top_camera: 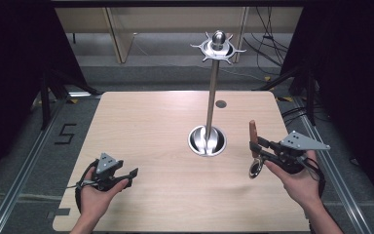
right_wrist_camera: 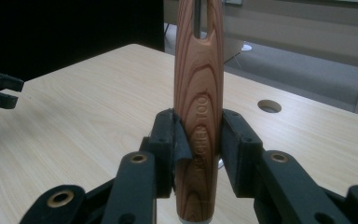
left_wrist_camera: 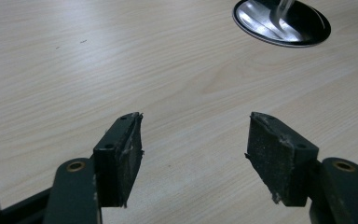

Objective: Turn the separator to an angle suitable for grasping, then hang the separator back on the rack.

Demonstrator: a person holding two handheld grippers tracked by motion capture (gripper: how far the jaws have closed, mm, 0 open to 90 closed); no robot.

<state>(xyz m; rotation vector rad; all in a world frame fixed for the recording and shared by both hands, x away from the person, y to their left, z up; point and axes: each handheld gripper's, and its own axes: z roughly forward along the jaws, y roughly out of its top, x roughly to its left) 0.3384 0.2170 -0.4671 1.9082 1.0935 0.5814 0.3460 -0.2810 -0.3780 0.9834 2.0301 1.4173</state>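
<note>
I am holding a wooden-handled utensil (top_camera: 254, 146) in my right gripper (top_camera: 259, 147), whose jaws are pinching the handle (right_wrist_camera: 199, 112) from both sides about midway along it, so the handle is standing upright with its slotted hanging end pointing up and its shiny metal head (top_camera: 256, 168) hanging below the jaws, close above the table (top_camera: 141, 126). In the right gripper view the slot at the top of the handle is showing clearly, which tells me I am carrying it the right way up for hanging. Just to the left of it the rack (top_camera: 213, 97) is standing on its round steel base (top_camera: 207, 140), its pole rising to a crown of hooks (top_camera: 217, 48), and I am seeing nothing on those hooks yet. My left gripper (top_camera: 130, 175) is waiting well apart, low over the near left part of the table, its jaws spread wide with nothing between them and the rack's base (left_wrist_camera: 282, 23) lying ahead of them. As I judge it, the pickup is done; what is left is lifting the utensil up to the crown, threading the slot over a hook and letting go.
</note>
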